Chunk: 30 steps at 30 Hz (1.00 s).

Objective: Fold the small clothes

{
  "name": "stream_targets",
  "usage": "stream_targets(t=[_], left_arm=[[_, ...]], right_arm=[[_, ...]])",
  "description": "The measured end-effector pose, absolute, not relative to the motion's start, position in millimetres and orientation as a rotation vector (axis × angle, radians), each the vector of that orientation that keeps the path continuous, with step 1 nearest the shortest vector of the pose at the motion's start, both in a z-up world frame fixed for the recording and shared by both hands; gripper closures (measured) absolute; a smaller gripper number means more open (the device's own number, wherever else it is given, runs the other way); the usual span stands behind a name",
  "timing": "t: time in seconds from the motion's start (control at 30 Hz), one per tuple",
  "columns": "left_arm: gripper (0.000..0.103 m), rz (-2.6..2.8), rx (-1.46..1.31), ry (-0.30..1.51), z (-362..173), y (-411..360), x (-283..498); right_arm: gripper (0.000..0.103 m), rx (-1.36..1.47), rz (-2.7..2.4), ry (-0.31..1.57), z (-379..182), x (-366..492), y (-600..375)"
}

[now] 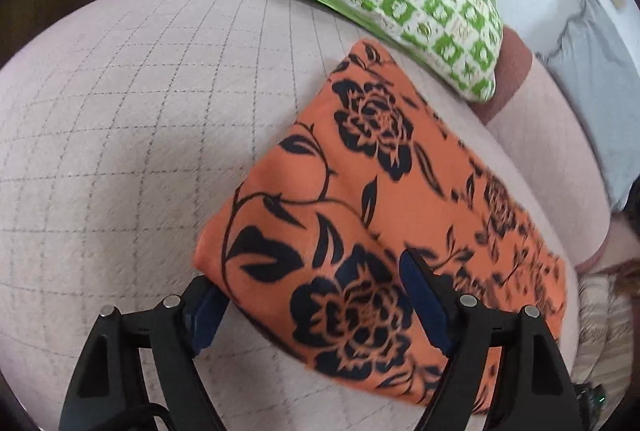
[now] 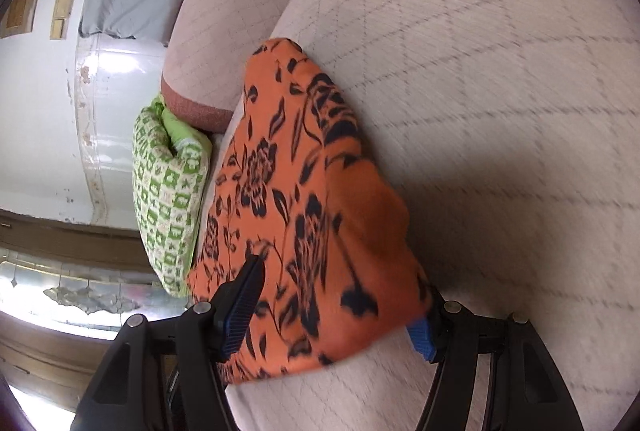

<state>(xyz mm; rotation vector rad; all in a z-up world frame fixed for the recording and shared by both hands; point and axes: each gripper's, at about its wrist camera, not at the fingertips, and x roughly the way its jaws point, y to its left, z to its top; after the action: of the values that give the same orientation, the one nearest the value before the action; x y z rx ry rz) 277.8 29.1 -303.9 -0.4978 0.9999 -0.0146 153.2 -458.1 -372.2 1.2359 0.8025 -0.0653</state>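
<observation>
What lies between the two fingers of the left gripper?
In the left wrist view, the orange floral cloth lies between the open left gripper's fingers, on the quilted bed cover.

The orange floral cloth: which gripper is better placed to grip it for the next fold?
Probably the right gripper. Its open fingers straddle a raised corner of the orange floral cloth. The left gripper, also open, only hovers over the flat cloth on the quilted mattress.

An orange floral cloth (image 2: 312, 199), folded, lies on the quilted bed (image 2: 500, 71). The right gripper (image 2: 336, 295) straddles its near end, jaws spread wide. A green patterned pillow (image 2: 168, 199) sits beside it.
</observation>
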Motion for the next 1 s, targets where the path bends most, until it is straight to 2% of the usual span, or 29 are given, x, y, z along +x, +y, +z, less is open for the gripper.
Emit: stream_targets(t=[0.03,0.1,0.13,0.17,0.2,0.27,0.37,0.43,0.5,0.6,0.67,0.83,1.0], left_arm=[[0.022,-0.011,-0.527,0.985,-304.3,32.1,278.6],[0.030,0.004,-0.544,0.974,-305.4,32.9,278.3],[0.039,0.015,-0.530,0.974,-306.3,30.7,280.7],[0.045,0.024,-0.512,0.975,-306.9,29.5,280.8],[0.046,0.022,-0.501,0.976,-307.5,29.7,280.0],[0.056,0.015,-0.482,0.976,-308.2,29.2,281.1],[0.063,-0.013,-0.528,0.974,-310.4,33.4,284.7],[0.063,-0.018,-0.534,0.975,-311.7,33.6,285.2],[0.062,-0.016,-0.525,0.973,-311.0,33.7,282.4],[0.055,-0.028,-0.528,0.974,-312.4,31.9,283.3],[0.055,-0.035,-0.522,0.970,-312.1,31.1,283.5],[0.069,-0.056,-0.508,0.951,-308.7,28.8,283.1],[0.074,-0.067,-0.474,0.923,-297.1,22.3,282.0]], right_arm=[[0.036,1.234,-0.070,0.792,-371.9,158.0,-458.6],[0.038,1.234,-0.088,0.770,-373.0,166.1,-459.9],[0.041,1.231,-0.096,0.764,-372.9,169.0,-460.1],[0.051,1.216,-0.112,0.761,-372.6,173.1,-459.9],[0.070,1.198,-0.127,0.766,-372.3,176.7,-459.6],[0.073,1.162,-0.153,0.788,-374.0,182.6,-458.6],[0.075,1.098,-0.176,0.788,-366.4,185.4,-453.5],[0.076,1.037,-0.187,0.787,-359.5,186.5,-448.4],[0.077,0.999,-0.194,0.782,-355.1,185.7,-444.8],[0.077,0.995,-0.195,0.787,-355.5,185.4,-444.5],[0.077,1.026,-0.195,0.800,-362.0,184.4,-447.2],[0.077,1.010,-0.196,0.795,-359.2,184.3,-445.9],[0.079,0.922,-0.191,0.746,-339.2,182.8,-438.1]])
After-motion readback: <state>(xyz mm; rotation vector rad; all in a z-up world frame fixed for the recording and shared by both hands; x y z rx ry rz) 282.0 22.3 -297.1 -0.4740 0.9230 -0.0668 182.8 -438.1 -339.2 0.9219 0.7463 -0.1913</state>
